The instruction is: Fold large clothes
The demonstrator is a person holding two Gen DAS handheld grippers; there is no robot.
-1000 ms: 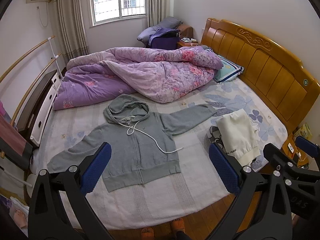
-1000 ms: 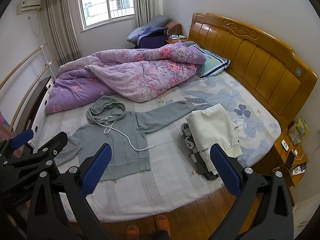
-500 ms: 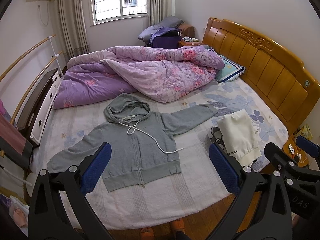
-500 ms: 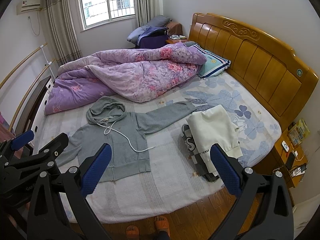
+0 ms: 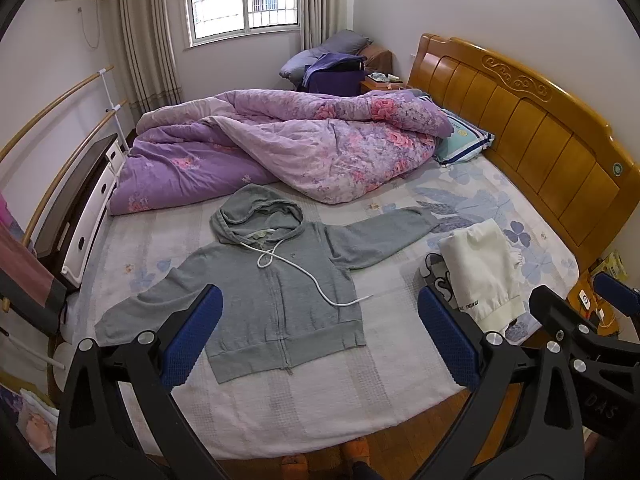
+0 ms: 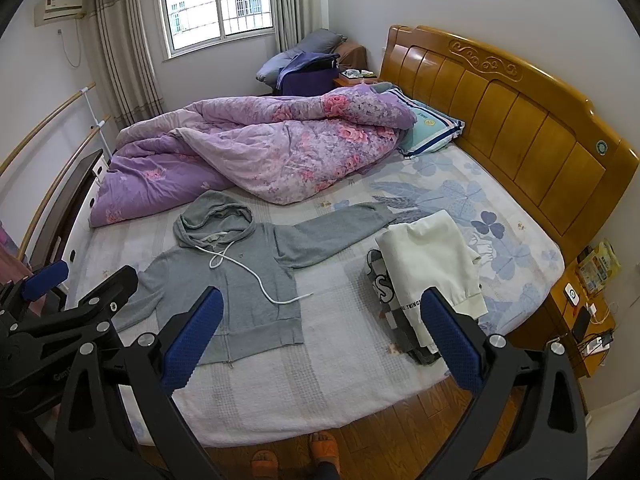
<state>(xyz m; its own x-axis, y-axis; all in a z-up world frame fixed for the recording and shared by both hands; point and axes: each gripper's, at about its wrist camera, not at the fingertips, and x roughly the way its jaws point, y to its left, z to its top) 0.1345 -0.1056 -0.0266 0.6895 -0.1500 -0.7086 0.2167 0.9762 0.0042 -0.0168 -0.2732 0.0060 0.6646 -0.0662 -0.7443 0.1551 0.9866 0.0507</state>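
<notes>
Hovering above the near edge of the bed (image 5: 320,412), the left gripper (image 5: 320,344) and right gripper (image 6: 320,344) both have their blue-padded fingers spread wide and hold nothing; the person's orange slippers (image 6: 296,458) show on the wood floor below. Just beyond, the grey hoodie (image 5: 280,296) lies flat and face up on the bedsheet, zipped, hem nearest, both sleeves stretched outward and hood pointing away. Its white drawstring (image 5: 316,284) trails loose across the chest toward the right-hand hem. To the right sits a stack of folded clothes (image 6: 428,268), a cream garment on top of a darker one, near the right sleeve cuff. Farther back lie the rumpled purple quilt (image 5: 288,148), a pillow (image 5: 464,140) and the wooden headboard (image 5: 532,128). Likely hazards: the free drawstring may be trapped inside a fold or snag on a finger; the right sleeve, when swept inward, may drag against the folded stack; and a shallow pinch on the thick knit may slip. Legible writing is limited to "THINGS" on the cream garment's hem; the letters on the gripper bodies are too small to read reliably.
</notes>
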